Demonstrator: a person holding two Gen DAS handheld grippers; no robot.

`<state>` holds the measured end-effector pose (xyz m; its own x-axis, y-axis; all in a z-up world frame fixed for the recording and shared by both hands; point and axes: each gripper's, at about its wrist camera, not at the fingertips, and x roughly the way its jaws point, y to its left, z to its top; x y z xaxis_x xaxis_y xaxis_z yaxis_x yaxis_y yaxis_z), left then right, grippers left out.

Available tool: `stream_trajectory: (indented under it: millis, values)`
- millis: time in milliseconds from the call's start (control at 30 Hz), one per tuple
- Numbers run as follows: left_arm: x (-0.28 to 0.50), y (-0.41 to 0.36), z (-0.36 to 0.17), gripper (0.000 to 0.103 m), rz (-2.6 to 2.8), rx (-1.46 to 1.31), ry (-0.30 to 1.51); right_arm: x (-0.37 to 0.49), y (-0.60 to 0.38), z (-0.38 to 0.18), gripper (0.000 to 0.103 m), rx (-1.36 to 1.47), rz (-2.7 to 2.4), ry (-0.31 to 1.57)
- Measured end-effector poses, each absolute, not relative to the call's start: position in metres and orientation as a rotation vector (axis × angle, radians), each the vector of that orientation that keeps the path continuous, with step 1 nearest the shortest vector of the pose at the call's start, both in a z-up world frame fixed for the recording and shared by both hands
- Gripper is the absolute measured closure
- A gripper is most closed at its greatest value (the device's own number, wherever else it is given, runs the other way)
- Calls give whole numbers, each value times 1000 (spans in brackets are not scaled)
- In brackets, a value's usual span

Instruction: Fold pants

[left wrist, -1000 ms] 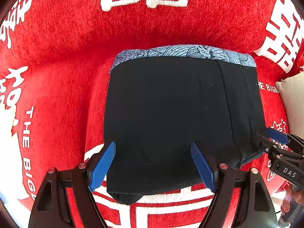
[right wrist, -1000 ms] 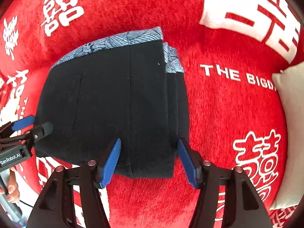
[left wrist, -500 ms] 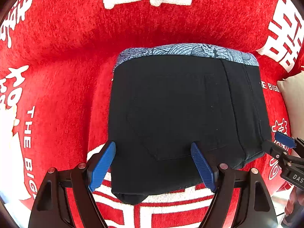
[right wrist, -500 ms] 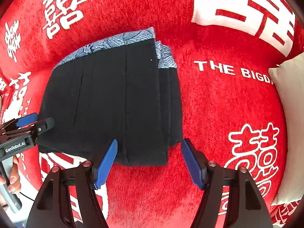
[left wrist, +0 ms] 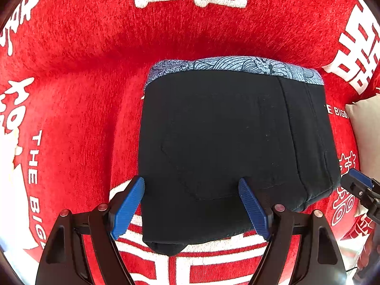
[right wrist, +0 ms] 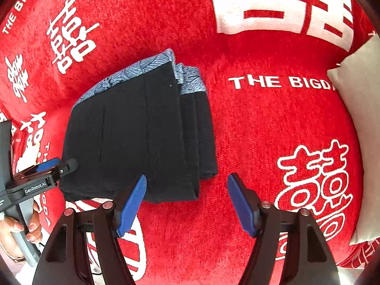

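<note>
Black pants (left wrist: 225,147) with a blue patterned waistband lie folded in a compact stack on a red cover with white characters (left wrist: 71,95). My left gripper (left wrist: 191,207) is open and empty, its blue fingers over the stack's near edge. The pants also show in the right wrist view (right wrist: 142,137). My right gripper (right wrist: 187,204) is open and empty, just off the stack's near right corner. The left gripper shows in the right wrist view (right wrist: 51,168) at the stack's left edge. The right gripper's tip (left wrist: 358,185) shows at the stack's right edge.
A beige cushion (right wrist: 361,128) lies at the right on the red cover (right wrist: 273,118). It also shows in the left wrist view (left wrist: 365,130). A hand (right wrist: 14,228) holds the left gripper's handle at the lower left.
Both grippers have drawn back a little from the folded pants. The right gripper has shifted right, off the stack's corner. The pants lie still.
</note>
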<state>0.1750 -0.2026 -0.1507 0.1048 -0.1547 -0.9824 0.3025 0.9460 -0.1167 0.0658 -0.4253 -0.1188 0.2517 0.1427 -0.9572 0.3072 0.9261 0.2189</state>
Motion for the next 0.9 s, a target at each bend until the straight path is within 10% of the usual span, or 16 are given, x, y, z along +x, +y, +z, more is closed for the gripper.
stream_trajectory:
  millis: [900]
  values:
    - [250,-135,-185,21,-540,-200,1538,112,-486,-171,27,726,79,1315]
